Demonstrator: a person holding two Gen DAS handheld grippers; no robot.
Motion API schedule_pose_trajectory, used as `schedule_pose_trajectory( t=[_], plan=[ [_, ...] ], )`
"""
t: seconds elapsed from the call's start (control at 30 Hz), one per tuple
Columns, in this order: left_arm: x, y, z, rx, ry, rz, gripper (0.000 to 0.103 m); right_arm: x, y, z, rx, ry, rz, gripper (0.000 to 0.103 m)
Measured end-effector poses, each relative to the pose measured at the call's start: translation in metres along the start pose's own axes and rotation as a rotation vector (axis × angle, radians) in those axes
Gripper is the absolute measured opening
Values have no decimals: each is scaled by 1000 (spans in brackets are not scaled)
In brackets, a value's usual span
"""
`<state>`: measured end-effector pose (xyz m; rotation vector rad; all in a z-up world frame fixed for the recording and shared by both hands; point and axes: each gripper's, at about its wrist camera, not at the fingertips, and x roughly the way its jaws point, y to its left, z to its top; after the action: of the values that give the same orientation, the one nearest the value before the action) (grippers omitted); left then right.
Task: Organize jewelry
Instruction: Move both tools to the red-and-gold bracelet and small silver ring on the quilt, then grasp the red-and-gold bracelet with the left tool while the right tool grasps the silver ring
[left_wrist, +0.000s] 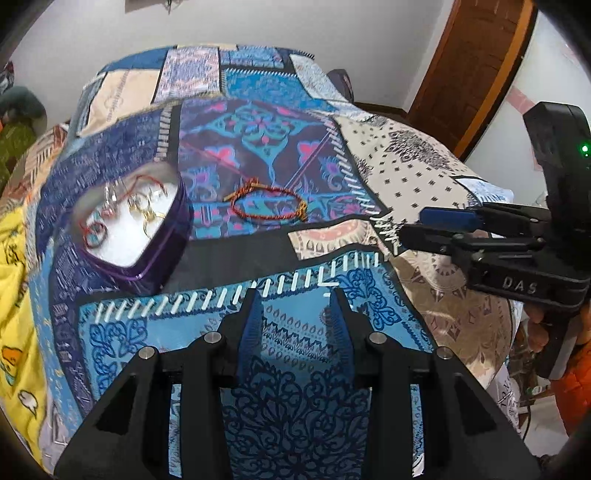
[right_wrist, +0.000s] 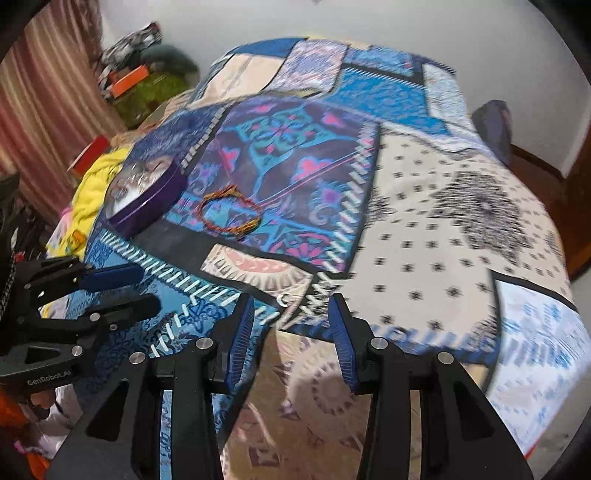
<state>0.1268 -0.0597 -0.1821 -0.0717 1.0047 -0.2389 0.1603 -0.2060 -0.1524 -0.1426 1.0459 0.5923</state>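
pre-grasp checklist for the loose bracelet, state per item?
1. Braided bracelet lies loose on the patterned cloth, apart from the tin: ok.
2. Purple tin open, jewelry inside: ok.
3. Left gripper jaws apart, nothing between: ok.
4. Right gripper jaws apart, nothing between: ok.
5. Either gripper at the bracelet: not ok, both short of it.
6. Free space in the tin: cannot tell, blurred.

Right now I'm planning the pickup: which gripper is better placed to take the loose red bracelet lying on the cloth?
Probably the left gripper: the red bracelet lies almost straight ahead of its open jaws. The right gripper sees it off to its left. Both hold nothing.
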Motion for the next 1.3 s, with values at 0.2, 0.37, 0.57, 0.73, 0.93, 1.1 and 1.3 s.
schedule_pose_trajectory(
  t=[0.2, 0.37, 0.57, 0.73, 0.93, 1.1, 1.3],
  plan=[
    [6, 4, 6, -20, -8, -4, 38, 15, 3, 3, -60, 47, 17, 33],
    [11, 5, 7, -24, -2, 0, 38, 20, 2, 1, -76, 49, -3, 25],
    [16, 7, 7, -26, 6, 2, 38, 25, 12, -2, -152, 64, -39, 24],
    [17, 8, 8, -23, 3, 8, 38, 29, 14, -2, -170, 81, -17, 10],
    [17, 9, 8, -33, 2, 7, 38, 30, 8, 2, -135, 90, 18, 9],
    [15, 12, 14, -58, -1, 2, 38, 20, -1, 7, -75, 58, 34, 9],
    [17, 11, 29, -79, -18, 12, 52, -5, -24, 17, 7, -29, 19, 9]
  ],
)
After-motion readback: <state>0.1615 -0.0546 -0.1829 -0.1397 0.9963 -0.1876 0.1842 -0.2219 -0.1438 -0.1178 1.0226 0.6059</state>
